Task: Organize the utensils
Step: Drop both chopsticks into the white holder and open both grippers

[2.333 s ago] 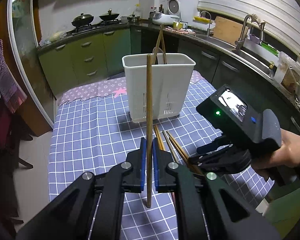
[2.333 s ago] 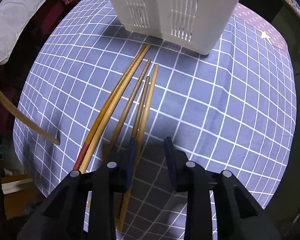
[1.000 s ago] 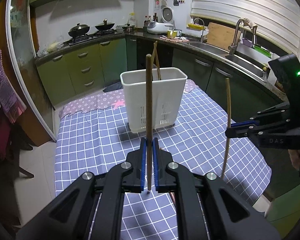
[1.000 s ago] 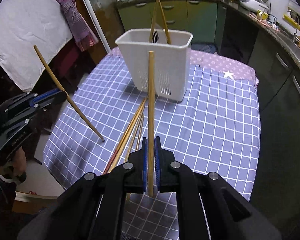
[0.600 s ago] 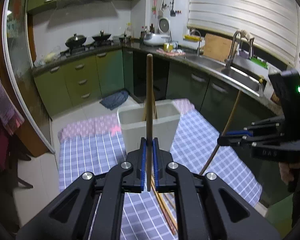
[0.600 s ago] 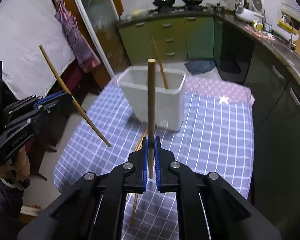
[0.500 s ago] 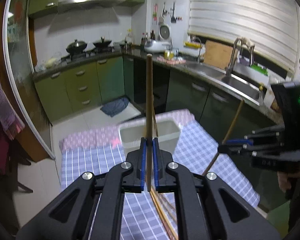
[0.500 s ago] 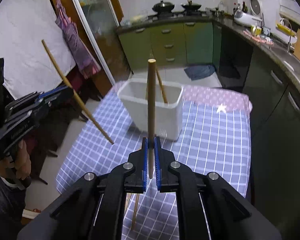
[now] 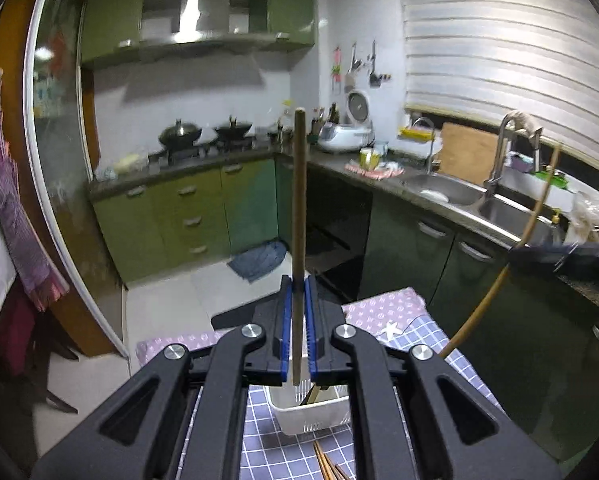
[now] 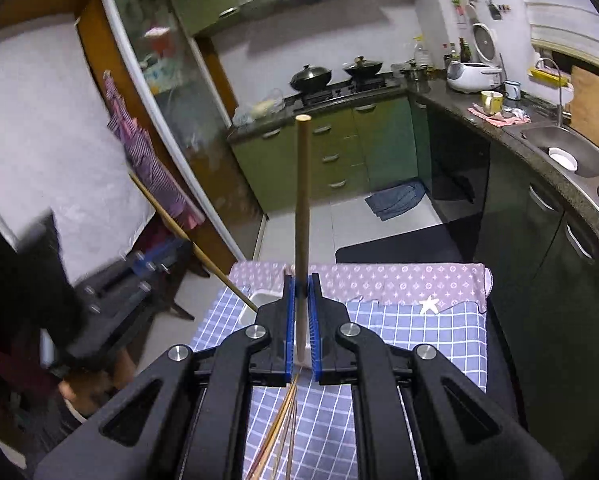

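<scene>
I'm working over the desk (image 10: 419,340) with its blue checked cloth, white utensil basket (image 9: 311,414) sitting toward the far end. Basket is already holding a couple of chopsticks. I'm gripping one chopstick upright in my left gripper (image 9: 298,332), jaws pinched narrow on it, directly above the basket. My right gripper (image 10: 302,320) is likewise clamping a second chopstick (image 10: 301,216) upright, jaws narrow. Loose chopsticks (image 10: 281,428) are lying on the near cloth, at least three. Judging partway: two in hand need dropping in, then the loose ones.
</scene>
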